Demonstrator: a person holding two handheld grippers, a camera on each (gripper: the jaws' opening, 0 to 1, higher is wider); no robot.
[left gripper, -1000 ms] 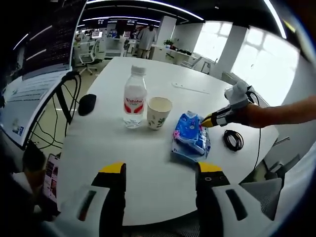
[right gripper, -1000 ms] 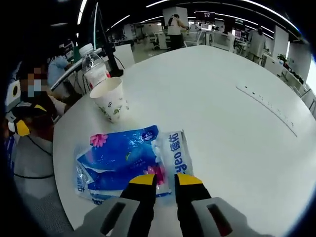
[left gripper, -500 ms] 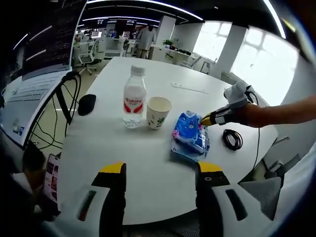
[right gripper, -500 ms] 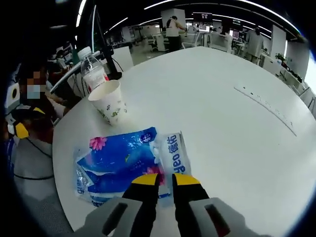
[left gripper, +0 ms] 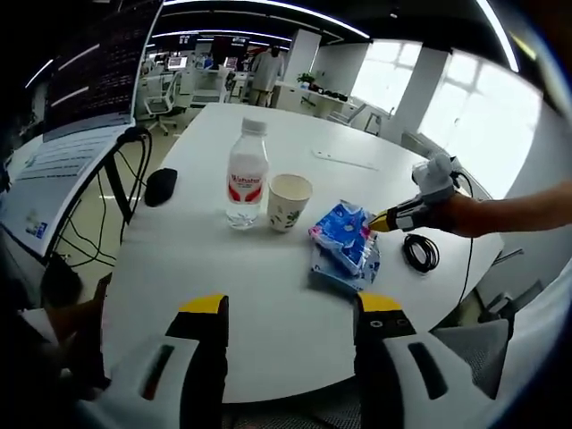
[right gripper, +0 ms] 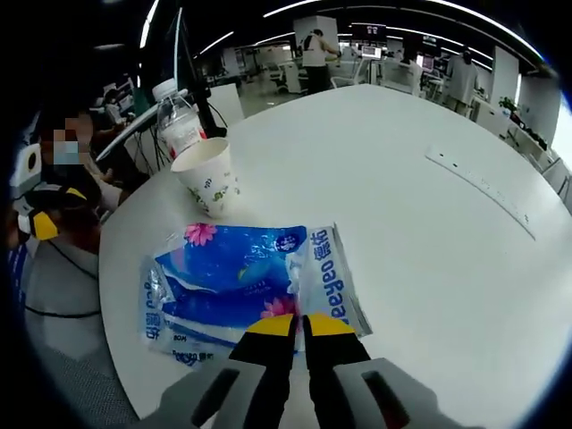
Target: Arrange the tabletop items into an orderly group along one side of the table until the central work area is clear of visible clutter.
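We find the tissue pack [right gripper: 246, 286], a blue and white soft packet, lying flat on the white table [right gripper: 429, 250] near its edge. In the right gripper view the right gripper [right gripper: 292, 323] has its yellow-tipped jaws drawn nearly together on the near edge of the pack, with only a thin slit between them; the plastic appears pinched there, though we cannot confirm the grip beyond doubt. In the left gripper view the same pack [left gripper: 344, 248] sits right of centre, its far end lifted a little toward the right gripper [left gripper: 382, 220], which meets it from the right on a person's forearm [left gripper: 509, 209].

Just beyond the pack stands a paper cup [right gripper: 206, 176], upright, with a leaf print, close to the pack but not touching it. Behind the cup stands a water bottle [right gripper: 179, 121], upright, cap on, red label. In the left gripper view the cup [left gripper: 288, 202] and bottle [left gripper: 245, 175] stand side by side, nearly touching.

The left gripper [left gripper: 290, 308] is held low over the near table edge, jaws wide apart and holding nothing, well apart from the pack.

Further out we note a black mouse [left gripper: 160, 186] left of the bottle, a coiled black cable [left gripper: 421, 253] right of the pack, and a thin white strip [left gripper: 344, 160] on the far side of the table
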